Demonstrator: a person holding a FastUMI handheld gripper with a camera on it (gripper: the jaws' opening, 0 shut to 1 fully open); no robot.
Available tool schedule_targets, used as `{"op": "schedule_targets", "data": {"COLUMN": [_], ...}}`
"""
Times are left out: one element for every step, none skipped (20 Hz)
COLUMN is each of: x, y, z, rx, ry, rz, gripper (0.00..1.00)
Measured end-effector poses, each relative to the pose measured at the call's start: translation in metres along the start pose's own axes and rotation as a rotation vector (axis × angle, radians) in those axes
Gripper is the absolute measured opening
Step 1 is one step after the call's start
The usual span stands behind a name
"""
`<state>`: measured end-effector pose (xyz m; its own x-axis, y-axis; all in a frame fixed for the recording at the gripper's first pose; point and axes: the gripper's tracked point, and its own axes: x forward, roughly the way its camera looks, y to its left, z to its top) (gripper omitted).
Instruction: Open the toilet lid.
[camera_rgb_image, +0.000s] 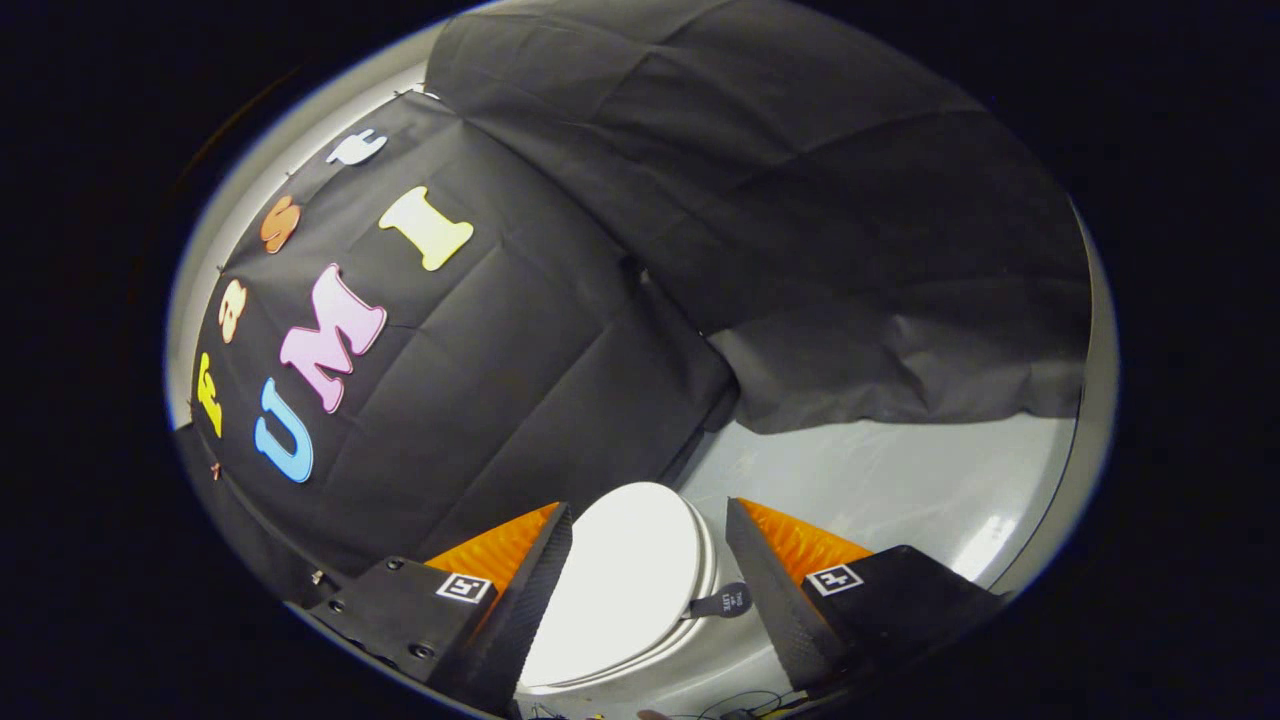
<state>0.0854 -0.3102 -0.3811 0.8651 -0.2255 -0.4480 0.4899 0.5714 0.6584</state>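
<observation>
A: State of the gripper?

B: Fingers spread wide; nothing gripped; neither finger touches the toilet lid.

A: Location of the lid?

B: It shows in the gap between the two fingers, beyond them; white, oval, closed flat; a dark pull tab hangs off its edge just beside the right finger; grey floor lies around it; black cloth wall stands behind.

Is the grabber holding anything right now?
No, nothing. The gripper is open, and the white toilet lid lies closed beyond its fingers, untouched.
</observation>
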Motion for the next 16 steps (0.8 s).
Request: {"op": "schedule_targets", "data": {"x": [0.007, 0.011, 0.016, 0.020, 0.025, 0.028, 0.031, 0.033, 0.038, 0.042, 0.047, 0.050, 0.054, 0.058, 0.062, 0.063], "y": [-0.008, -0.015, -0.025, -0.035, -0.045, -0.055, -0.064, -0.069, -0.071, -0.073, -0.074, -0.076, -0.078, -0.079, -0.081, -0.082], "z": [-0.005, -0.011, -0.016, -0.027, -0.036, -0.045, -0.051, -0.056, -0.063, -0.073, -0.080, -0.086, -0.094, -0.102, -0.111, -0.119], "rx": [0.023, 0.048, 0.075, 0.100, 0.124, 0.150, 0.179, 0.207, 0.228, 0.240, 0.251, 0.261, 0.273, 0.289, 0.309, 0.327], "ry": [0.012, 0.029, 0.051, 0.075, 0.093, 0.102, 0.115, 0.133, 0.149, 0.167, 0.185, 0.204, 0.225, 0.246, 0.268, 0.282], "rz": [0.002, 0.002, -0.002, -0.013, -0.022, -0.027, -0.039, -0.044, -0.046, -0.049, -0.047, -0.052, -0.057, -0.059, -0.063, -0.065], "gripper": [0.98, 0.98, 0.98, 0.98, 0.98, 0.98, 0.98, 0.98, 0.98, 0.97, 0.97, 0.97, 0.96, 0.96, 0.96, 0.96]}}
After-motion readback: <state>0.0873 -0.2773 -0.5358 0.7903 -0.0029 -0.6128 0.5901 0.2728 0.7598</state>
